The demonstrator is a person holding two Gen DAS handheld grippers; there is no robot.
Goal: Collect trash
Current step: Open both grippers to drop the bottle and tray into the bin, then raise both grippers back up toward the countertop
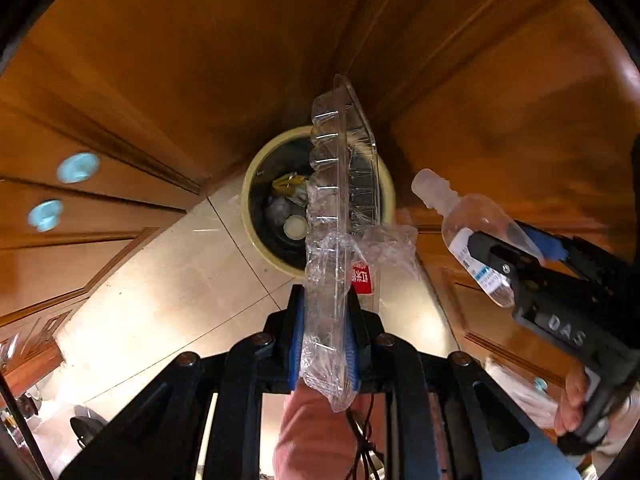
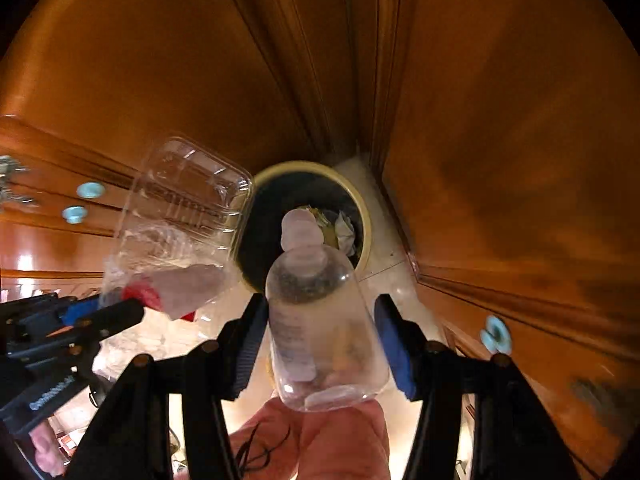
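**Both grippers poised over the bin**

The left gripper clamps a clear clamshell container with crumpled film; the right gripper pinches a clear bottle, neck downward. Both point steeply down above the yellow-rimmed trash bin in a wooden cabinet corner. Bin contents are blurred and partly hidden.

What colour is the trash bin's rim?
Pale yellow, around a dark inside; the bin shows it best in the left wrist view.

wooden cabinets: all around | 2 pale blue knobs: left doors | tiled floor: pale, glossy
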